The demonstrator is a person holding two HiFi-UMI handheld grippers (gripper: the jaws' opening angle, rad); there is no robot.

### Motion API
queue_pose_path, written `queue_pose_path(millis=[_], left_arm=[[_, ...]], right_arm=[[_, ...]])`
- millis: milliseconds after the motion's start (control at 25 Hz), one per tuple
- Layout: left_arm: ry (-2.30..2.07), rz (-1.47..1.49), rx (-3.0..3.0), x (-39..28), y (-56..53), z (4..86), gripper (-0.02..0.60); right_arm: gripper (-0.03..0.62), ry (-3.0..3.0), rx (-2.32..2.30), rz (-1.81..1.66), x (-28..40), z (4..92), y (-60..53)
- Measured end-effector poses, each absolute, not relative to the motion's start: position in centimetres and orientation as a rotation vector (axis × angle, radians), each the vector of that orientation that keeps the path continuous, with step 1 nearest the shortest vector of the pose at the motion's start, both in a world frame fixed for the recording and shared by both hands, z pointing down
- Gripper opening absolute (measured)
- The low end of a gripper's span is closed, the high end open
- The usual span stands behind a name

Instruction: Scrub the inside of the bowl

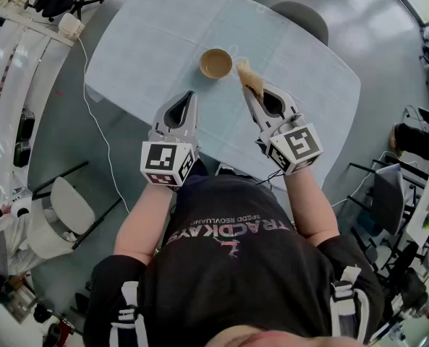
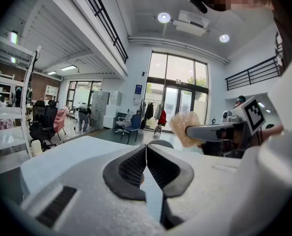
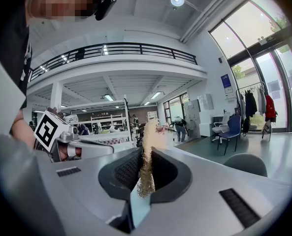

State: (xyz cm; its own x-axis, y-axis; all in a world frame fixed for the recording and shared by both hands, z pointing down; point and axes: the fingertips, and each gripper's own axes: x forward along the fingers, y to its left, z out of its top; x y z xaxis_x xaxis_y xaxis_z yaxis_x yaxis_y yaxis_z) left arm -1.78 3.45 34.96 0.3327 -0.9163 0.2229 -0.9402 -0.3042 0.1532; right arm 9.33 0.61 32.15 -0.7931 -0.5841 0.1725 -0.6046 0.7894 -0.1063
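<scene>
The right gripper [image 1: 253, 92] pinches a tan, fibrous scrubber [image 1: 248, 76] between its jaws. In the right gripper view the jaws of this gripper [image 3: 146, 162] press on the scrubber [image 3: 147, 140], which shows edge-on as a thin strip and sticks out past the tips. In the head view the scrubber's long axis continues the line of the jaws and points far and slightly left, toward the bowl [image 1: 215, 63]. Its far end lies just beside the right side of the bowl's rim; whether it touches cannot be told.

The brown bowl stands upright with its opening up on the pale blue table [image 1: 149, 42]. It is farther out than both grippers and roughly between their tips.

The left gripper [image 1: 188, 97] is over the near part of the table, left of the right one and near the bowl but apart from it. Its jaws are pressed together with nothing between them, as the left gripper view [image 2: 146, 148] shows. That view also catches the scrubber [image 2: 184, 128] at the right, held by the other gripper's tips [image 2: 191, 131].

A grey chair [image 1: 301, 19] stands at the table's far side.
</scene>
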Motion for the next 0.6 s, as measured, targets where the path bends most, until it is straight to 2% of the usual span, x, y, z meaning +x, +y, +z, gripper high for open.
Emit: queue_pose_path(millis=[600], left_arm=[[-1.689, 0.14, 2.326, -1.34, 4.01, 35.17, 0.017]], right_arm=[[0.032, -2.884, 0.938, 0.25, 9.72, 31.96, 1.11]])
